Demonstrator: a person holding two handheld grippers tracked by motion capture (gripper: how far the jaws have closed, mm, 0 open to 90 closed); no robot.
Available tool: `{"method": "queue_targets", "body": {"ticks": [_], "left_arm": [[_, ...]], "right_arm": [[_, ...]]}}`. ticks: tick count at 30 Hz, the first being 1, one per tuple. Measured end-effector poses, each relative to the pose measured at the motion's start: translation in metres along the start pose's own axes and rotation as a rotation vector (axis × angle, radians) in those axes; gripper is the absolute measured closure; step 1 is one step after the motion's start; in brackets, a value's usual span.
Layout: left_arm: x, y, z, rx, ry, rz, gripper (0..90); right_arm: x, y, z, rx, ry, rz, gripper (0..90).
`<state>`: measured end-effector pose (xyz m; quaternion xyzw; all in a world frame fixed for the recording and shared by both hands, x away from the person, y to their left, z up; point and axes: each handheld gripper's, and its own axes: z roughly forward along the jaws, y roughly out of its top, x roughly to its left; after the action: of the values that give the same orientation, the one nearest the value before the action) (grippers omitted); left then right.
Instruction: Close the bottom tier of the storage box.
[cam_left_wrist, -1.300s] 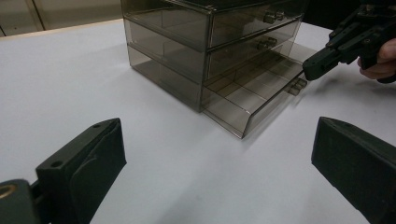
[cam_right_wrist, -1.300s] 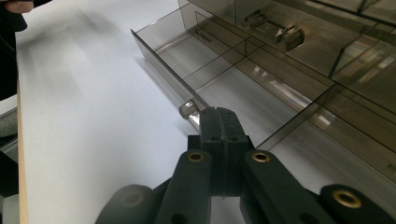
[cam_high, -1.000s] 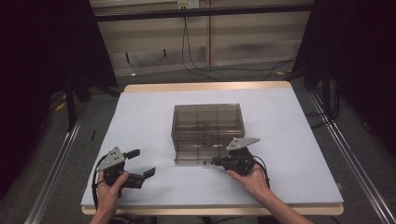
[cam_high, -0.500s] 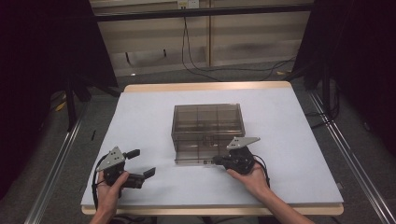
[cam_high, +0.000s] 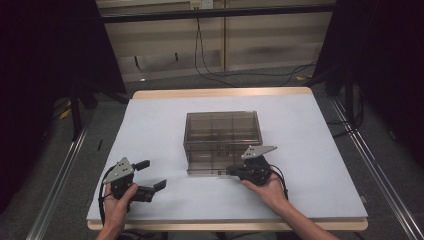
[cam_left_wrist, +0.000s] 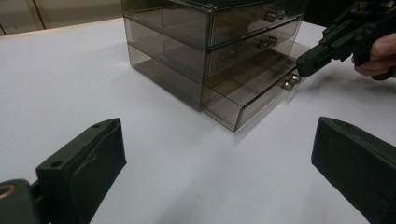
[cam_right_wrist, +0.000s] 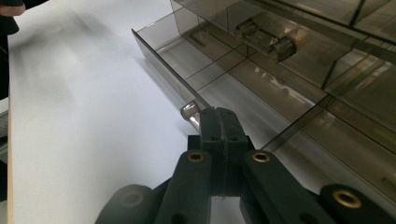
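At the near left of the table (cam_high: 165, 125), the left gripper (cam_high: 150, 176) is held with its jaws spread wide and empty, apparently parked clear of the work. At mid-table the smoked plastic drawer box (cam_high: 222, 131) is set, its bottom drawer (cam_left_wrist: 254, 91) drawn partly out. To the right, the right gripper (cam_high: 231, 171) is clenched on that drawer's knob (cam_right_wrist: 190, 112), presumably for sliding it; the knob is largely covered by the jaws.
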<state>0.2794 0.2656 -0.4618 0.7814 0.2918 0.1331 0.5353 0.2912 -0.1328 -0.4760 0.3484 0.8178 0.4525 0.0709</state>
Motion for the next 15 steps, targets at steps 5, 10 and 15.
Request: {"method": "queue_targets", "body": {"ticks": [5,10,15], "left_arm": [[-0.0003,-0.0001,-0.0004,0.004,0.005,-0.003,2.8],[-0.0004,-0.0002,-0.0004,0.005,0.005,-0.004,2.8],[-0.0001,-0.0002,-0.0008,0.003,0.007,-0.001,2.8]], "right_arm": [[-0.0013,0.0004,0.0004,-0.003,0.001,0.002,90.0],[-0.0019,0.0007,0.0007,-0.016,0.000,0.006,90.0],[-0.0027,0.0011,0.0012,-0.018,-0.001,0.013,90.0]]}}
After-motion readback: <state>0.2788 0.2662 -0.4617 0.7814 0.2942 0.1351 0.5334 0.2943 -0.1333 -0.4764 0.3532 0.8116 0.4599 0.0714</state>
